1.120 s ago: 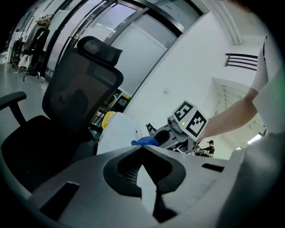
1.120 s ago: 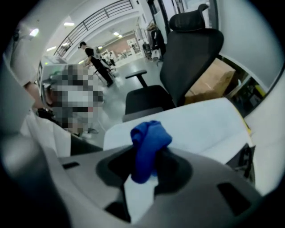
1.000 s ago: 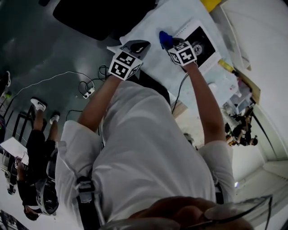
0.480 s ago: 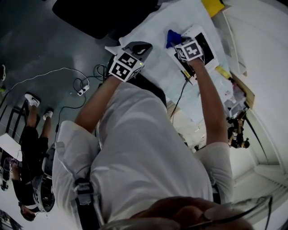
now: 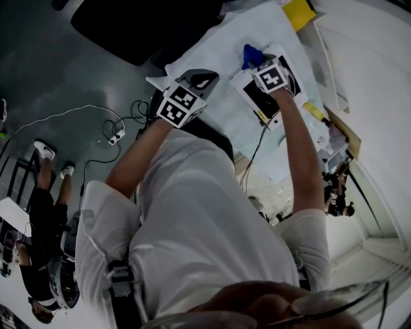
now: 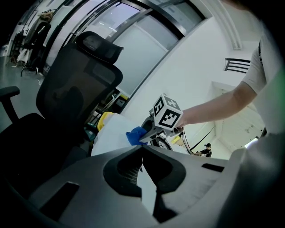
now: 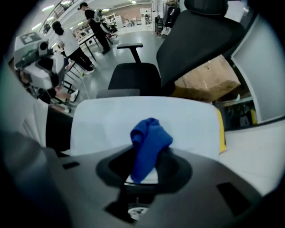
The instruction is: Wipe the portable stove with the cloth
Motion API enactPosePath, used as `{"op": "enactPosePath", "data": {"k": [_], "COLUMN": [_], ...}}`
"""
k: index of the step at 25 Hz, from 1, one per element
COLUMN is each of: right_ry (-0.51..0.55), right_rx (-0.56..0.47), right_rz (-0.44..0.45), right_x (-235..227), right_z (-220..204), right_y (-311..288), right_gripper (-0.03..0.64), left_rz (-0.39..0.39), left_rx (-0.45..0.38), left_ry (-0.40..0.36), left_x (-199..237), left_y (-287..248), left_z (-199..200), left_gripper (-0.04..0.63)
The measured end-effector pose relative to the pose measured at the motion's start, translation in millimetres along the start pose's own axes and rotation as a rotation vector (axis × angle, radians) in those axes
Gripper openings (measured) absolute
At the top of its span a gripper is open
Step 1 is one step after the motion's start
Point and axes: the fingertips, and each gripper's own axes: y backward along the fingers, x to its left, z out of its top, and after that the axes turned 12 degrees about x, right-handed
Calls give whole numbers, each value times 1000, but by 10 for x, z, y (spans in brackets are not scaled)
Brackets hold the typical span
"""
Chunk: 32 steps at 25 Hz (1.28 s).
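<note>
The portable stove point(image 5: 262, 97), a black top in a white frame, lies on a table covered with a white sheet point(image 5: 225, 45). My right gripper point(image 5: 255, 62) is over the stove, shut on a bunched blue cloth point(image 5: 250, 54). In the right gripper view the cloth point(image 7: 149, 144) sticks up from between the jaws of the right gripper point(image 7: 145, 155). My left gripper point(image 5: 209, 78) hangs over the table's near edge to the left of the stove, with its jaws together and nothing in them. The left gripper view shows the left gripper point(image 6: 142, 149) low in front, with the right gripper point(image 6: 145, 137) and the cloth point(image 6: 135, 136) beyond.
A black office chair point(image 5: 135, 26) stands past the table's far side. A yellow object point(image 5: 299, 11) lies at the sheet's far end. A black cable point(image 5: 257, 144) hangs off the table near the stove. Cardboard boxes point(image 7: 209, 82) sit behind the chair. People stand farther off point(image 7: 71, 44).
My right gripper has carried the blue cloth from the stove's left edge across its top. The left gripper has stayed near the table edge. The head view has shifted slightly.
</note>
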Motion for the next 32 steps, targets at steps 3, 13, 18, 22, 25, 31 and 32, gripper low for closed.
{"op": "enactPosePath", "data": {"k": [3, 13, 18, 22, 25, 31, 32], "right_ry": [40, 76, 68, 47, 34, -29, -57], "right_rx": [5, 29, 18, 8, 6, -22, -43], "right_rz": [-55, -150, -205, -235, -254, -323, -327], "right_x": [-115, -566, -814, -1023, -1172, -1477, -1523], "right_z": [19, 41, 65, 49, 32, 23, 18], "right_y": [-7, -18, 10, 40, 39, 95, 135], "right_gripper": [132, 132, 132, 132, 132, 132, 132], "left_rz": [-7, -13, -7, 3, 6, 0, -2], "left_rx": [8, 15, 20, 19, 24, 24, 26], "left_ry": [-1, 3, 3, 8, 9, -1, -8], "left_x": [-4, 24, 52, 64, 54, 29, 17], "left_y": [-30, -106, -91, -49, -25, 41, 50], "left_z": [6, 46, 45, 38, 7, 24, 31], "left_gripper": [32, 32, 32, 32, 32, 32, 32]}}
